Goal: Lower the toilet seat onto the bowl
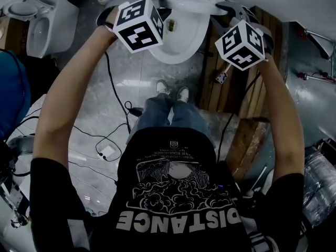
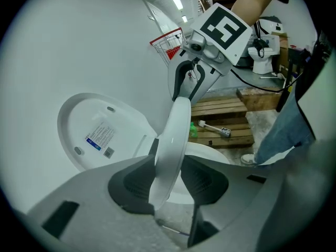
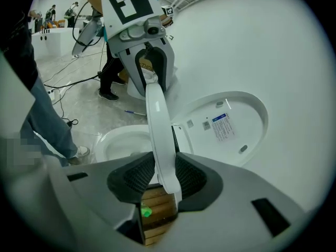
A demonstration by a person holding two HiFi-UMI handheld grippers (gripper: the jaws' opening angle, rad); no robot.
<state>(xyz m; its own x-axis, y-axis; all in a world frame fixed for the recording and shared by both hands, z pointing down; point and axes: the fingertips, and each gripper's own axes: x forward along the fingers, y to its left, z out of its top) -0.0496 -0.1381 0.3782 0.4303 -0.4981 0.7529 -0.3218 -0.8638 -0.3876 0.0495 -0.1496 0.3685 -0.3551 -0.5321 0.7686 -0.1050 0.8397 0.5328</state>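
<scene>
A: While the left gripper [image 2: 169, 185] pinches one side of the toilet seat [image 2: 176, 135], what is the other doing?
B: The right gripper [image 3: 164, 178] is clamped on the opposite side. The seat stands tilted between the upright lid [image 3: 231, 119] and the bowl [image 3: 119, 140], not down on it.
A: And around them?
B: A wooden pallet [image 2: 220, 114] beside the bowl, cables [image 1: 111, 85] on the floor [image 1: 139, 80], the person's shoes [image 1: 171, 92] before it, another toilet [image 1: 37, 20] to the left. From the head, the marker cubes [image 1: 139, 25] cover much of the seat.
</scene>
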